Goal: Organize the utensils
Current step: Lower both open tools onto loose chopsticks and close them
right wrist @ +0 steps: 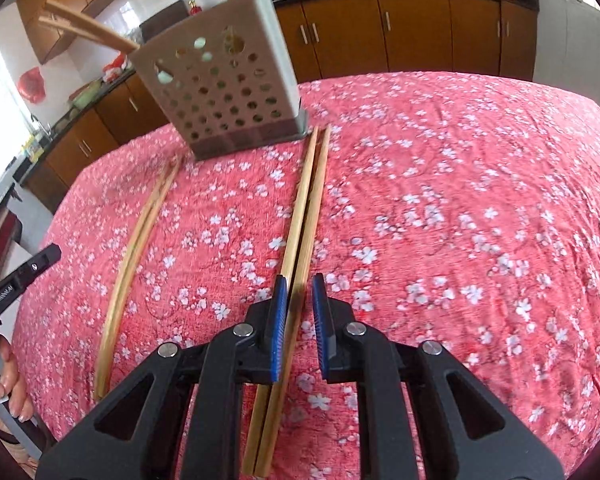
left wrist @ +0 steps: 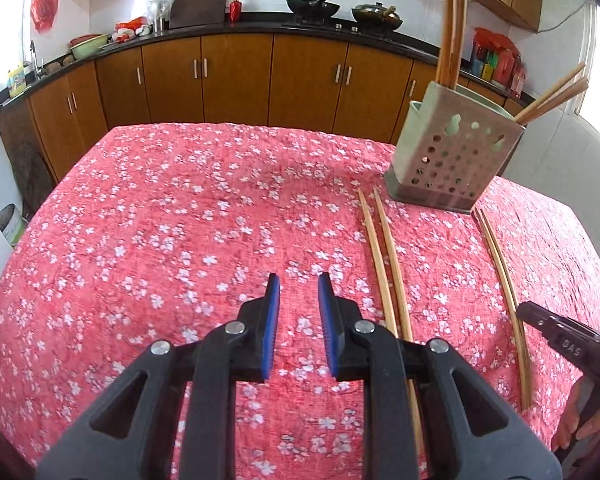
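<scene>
Two pairs of bamboo chopsticks lie flat on the floral tablecloth [left wrist: 180,208]: one pair [right wrist: 304,216] at frame centre under the right gripper [right wrist: 300,292], jaws spread, one stick between them, not pinched; other pair [right wrist: 136,236] at left. Perforated utensil holder [right wrist: 224,92], upper centre, just beyond their far tips, more chopsticks [right wrist: 80,28] inside. Left gripper [left wrist: 299,292] hovers bottom centre, jaws spread.

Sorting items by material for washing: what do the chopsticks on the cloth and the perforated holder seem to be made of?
The chopsticks look like bamboo or light wood: pale tan, matte, with faint lengthwise streaks. The holder looks like moulded plastic, though coated metal cannot be ruled out: smooth, matte grey-beige walls with neat round holes and a darker base.
</scene>
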A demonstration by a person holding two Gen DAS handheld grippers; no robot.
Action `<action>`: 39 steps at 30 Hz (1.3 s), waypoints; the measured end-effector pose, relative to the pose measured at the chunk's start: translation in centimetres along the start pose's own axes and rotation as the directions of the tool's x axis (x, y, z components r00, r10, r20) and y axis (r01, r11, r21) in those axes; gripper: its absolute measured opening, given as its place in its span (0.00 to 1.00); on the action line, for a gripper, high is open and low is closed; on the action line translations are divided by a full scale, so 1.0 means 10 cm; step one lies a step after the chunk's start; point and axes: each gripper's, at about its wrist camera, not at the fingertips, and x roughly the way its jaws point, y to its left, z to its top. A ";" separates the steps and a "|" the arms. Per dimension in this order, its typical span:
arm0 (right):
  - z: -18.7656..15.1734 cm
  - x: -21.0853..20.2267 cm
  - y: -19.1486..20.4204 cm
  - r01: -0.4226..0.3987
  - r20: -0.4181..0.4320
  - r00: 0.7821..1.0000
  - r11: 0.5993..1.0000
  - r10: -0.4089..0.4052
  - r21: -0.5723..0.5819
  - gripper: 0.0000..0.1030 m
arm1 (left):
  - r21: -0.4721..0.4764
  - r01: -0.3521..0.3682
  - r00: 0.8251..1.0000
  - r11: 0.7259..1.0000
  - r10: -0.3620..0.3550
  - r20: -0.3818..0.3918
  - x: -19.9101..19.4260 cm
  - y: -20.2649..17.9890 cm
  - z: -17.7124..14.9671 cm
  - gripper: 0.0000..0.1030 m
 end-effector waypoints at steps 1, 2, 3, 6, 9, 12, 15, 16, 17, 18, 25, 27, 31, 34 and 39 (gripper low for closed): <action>0.00 0.00 0.01 0.013 0.007 1.000 1.000 -0.013 -0.008 0.14 | 0.004 0.004 1.000 1.000 -0.004 -0.002 0.00 -0.01 0.01 0.20; 0.01 0.00 0.00 0.026 0.010 1.000 1.000 -0.026 -0.013 0.14 | 0.009 0.009 1.000 1.000 -0.009 -0.004 0.00 -0.04 0.01 0.20; 0.01 0.01 -0.01 0.037 0.009 0.999 0.999 -0.037 -0.020 0.14 | 0.015 0.017 1.000 1.000 -0.017 -0.007 0.01 -0.07 0.00 0.20; 0.04 0.00 -0.05 0.080 0.021 0.997 0.996 -0.080 -0.025 0.14 | 0.030 0.050 0.999 0.998 -0.050 -0.019 0.03 -0.14 -0.02 0.20; 0.07 -0.01 -0.12 0.107 0.022 0.994 0.994 -0.107 -0.015 0.14 | 0.037 0.088 0.996 0.995 -0.086 -0.037 0.06 -0.21 -0.05 0.20; 0.06 -0.02 -0.15 0.085 0.014 0.996 0.996 -0.085 -0.009 0.14 | 0.050 0.116 0.992 0.992 -0.113 -0.055 0.10 -0.29 -0.08 0.20; 0.04 -0.03 -0.17 0.071 0.012 0.997 0.997 -0.071 -0.003 0.14 | 0.062 0.137 0.989 0.989 -0.132 -0.073 0.15 -0.36 -0.12 0.20; 0.03 -0.02 -0.17 0.074 0.009 0.997 0.997 -0.074 -0.006 0.14 | 0.067 0.141 0.988 0.988 -0.136 -0.079 0.16 -0.39 -0.13 0.20; -0.01 -0.06 -0.17 0.079 0.015 0.997 0.997 -0.079 -0.014 0.13 | 0.071 0.142 0.987 0.987 -0.136 -0.083 0.17 -0.40 -0.14 0.20; 0.00 -0.05 -0.17 0.095 0.018 0.995 0.995 -0.095 -0.023 0.09 | 0.081 0.142 0.987 0.987 -0.134 -0.090 0.19 -0.44 -0.16 0.20; 0.01 -0.07 -0.25 0.110 0.022 0.994 0.994 -0.110 0.001 0.07 | 0.119 0.143 0.982 0.983 -0.127 -0.137 0.30 -0.55 -0.25 0.15; 0.01 -0.08 -0.24 0.115 0.022 0.993 0.993 -0.115 -0.005 0.07 | 0.134 0.129 0.983 0.982 -0.109 -0.148 0.33 -0.58 -0.28 0.14; 0.01 -0.09 -0.23 0.116 0.017 0.993 0.993 -0.116 -0.008 0.08 | 0.156 0.082 0.990 0.984 -0.062 -0.128 0.34 -0.60 -0.29 0.09; -0.02 -0.10 -0.23 0.115 0.023 0.993 0.993 -0.115 -0.019 0.08 | 0.151 0.035 0.994 0.988 -0.018 -0.111 0.39 -0.53 -0.25 0.08; 0.00 -0.09 -0.29 0.155 0.052 0.987 0.987 -0.153 -0.035 0.07 | 0.058 -0.050 0.993 0.997 0.056 -0.100 0.53 -0.15 -0.06 0.08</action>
